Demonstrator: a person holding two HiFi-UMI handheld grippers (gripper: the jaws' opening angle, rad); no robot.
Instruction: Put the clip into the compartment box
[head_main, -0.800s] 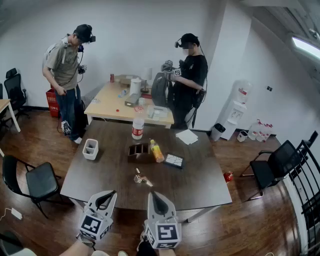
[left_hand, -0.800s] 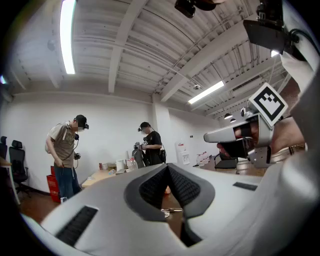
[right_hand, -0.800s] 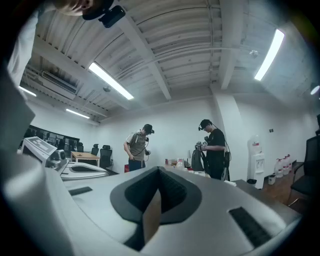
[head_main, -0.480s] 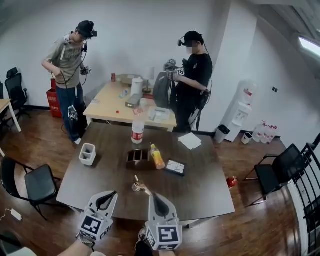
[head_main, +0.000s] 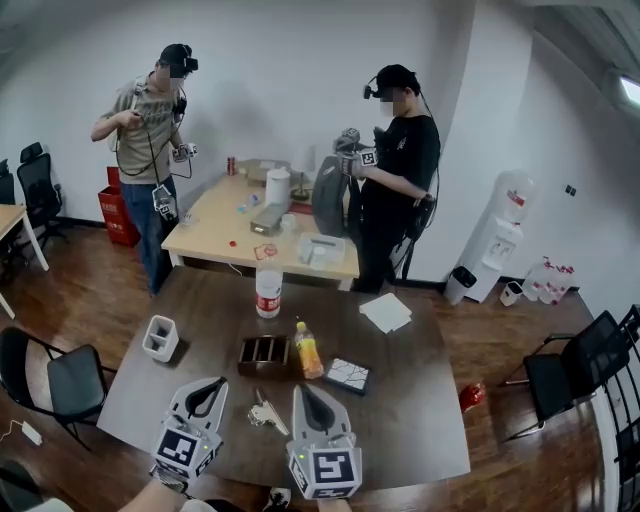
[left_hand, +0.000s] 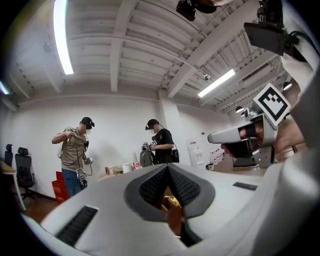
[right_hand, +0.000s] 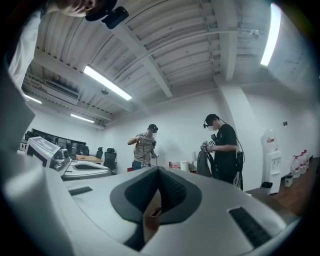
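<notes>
Worktop (head_main: 420, 420): one, dark, matte, rectangular with rounded corners. Clip (head_main: 265, 412) lay flat on it near the front edge, small and pale metallic; piece count not resolvable. It sat between the two gripper tips, apparently touching neither, and just in front of the compartment box (head_main: 264, 352).

Box: one, dark brown, rectangular, open slots on top.

Left hand-held gripper (head_main: 208, 392) and right hand-held gripper (head_main: 305, 393): white plastic shells with dark ribbed pads. Both had jaws closed together, with nothing between them.

Also on the worktop:
- one white square cup (head_main: 160, 338)
- one clear bottle with red label (head_main: 268, 291)
- one yellow bottle (head_main: 306, 351) just beside the box's right end
- one flat patterned tile (head_main: 348, 375)
- one white paper sheet (head_main: 385, 311)

Bare surface ran from clip to box and widened to the right of the right hand-held gripper.
</notes>
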